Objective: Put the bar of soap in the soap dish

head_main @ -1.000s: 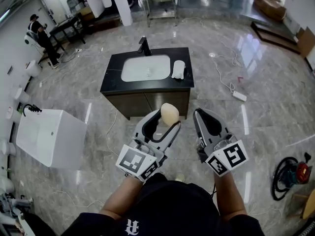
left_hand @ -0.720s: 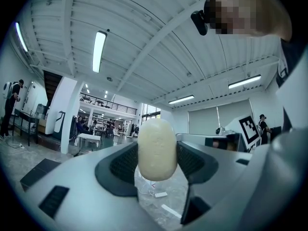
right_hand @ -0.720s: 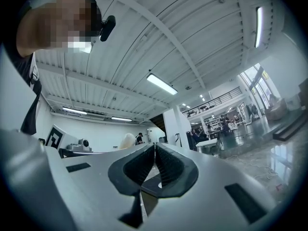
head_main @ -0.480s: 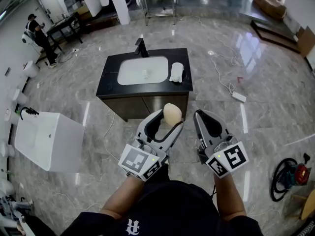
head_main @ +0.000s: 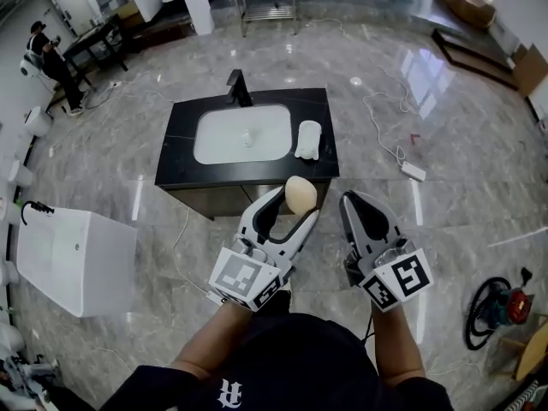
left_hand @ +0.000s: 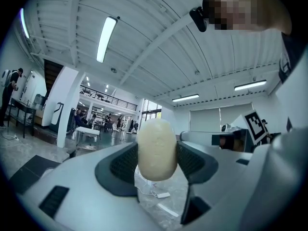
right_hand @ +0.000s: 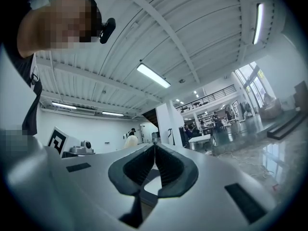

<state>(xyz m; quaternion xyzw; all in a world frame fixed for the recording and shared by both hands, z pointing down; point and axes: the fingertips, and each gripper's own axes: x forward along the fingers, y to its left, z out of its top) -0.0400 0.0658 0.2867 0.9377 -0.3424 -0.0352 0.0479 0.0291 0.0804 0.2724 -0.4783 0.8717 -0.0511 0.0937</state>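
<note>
Cream soap [head_main: 300,195] is being pinched by its sides in the left tongs [head_main: 294,204], high in the air, so it is not slipping during carrying. The right tongs [head_main: 349,200] are pressing together on nothing, idling beside. The black counter [head_main: 175,157] is standing well ahead; the white thing [head_main: 308,139] beside its basin [head_main: 242,134] is probably the dish, so coming closer is needed first.

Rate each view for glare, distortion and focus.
Head view: the fisheye lens curves the room, and light glares off the polished floor at upper right; the soap is sharp. Left gripper view: dark rounded corners, a ceiling light blown out, the soap close and slightly soft. Right gripper view: same dark corners, and the right gripper has its fingers together, soft near the lens.
</note>
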